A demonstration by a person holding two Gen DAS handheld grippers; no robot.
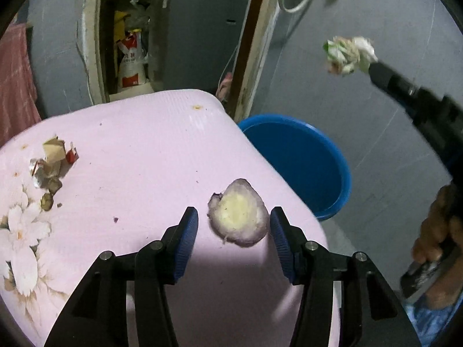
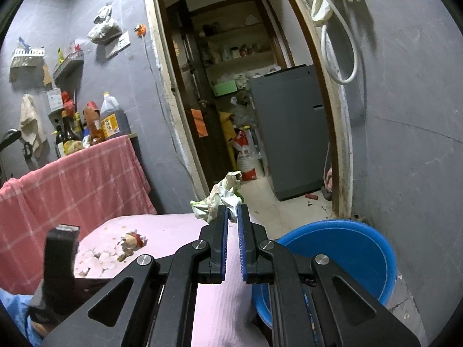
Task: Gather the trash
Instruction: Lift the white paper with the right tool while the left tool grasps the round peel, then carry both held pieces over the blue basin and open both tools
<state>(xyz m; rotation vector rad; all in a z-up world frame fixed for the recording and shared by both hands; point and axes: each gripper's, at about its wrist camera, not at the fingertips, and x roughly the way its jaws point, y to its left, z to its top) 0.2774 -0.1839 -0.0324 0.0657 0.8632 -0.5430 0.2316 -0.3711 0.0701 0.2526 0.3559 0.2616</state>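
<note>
Two blue-padded black jaws of the left gripper (image 1: 234, 228) stand apart in the lower middle of the left wrist view, and we see the pale, purple-edged slice of vegetable peel (image 1: 238, 212) lying flat on the pink flowered tablecloth (image 1: 144, 156) right between their tips, touching neither pad as far as we can tell. The slice sits a little nearer the right-hand pad, and its longer side runs from upper left to lower right, roughly across the gap, so we judge that closing straight in would catch it. Farther out, at the left edge of that frame, a small heap of torn brown and red paper scraps (image 1: 52, 167) waits on the cloth, well apart from the slice. The round blue plastic basin (image 1: 303, 167) stands below the table's right corner. In the upper right, the right gripper (image 2: 232, 215) is clamped on a crumpled white and green wrapper (image 2: 222, 195), held above and beyond the basin.
</note>
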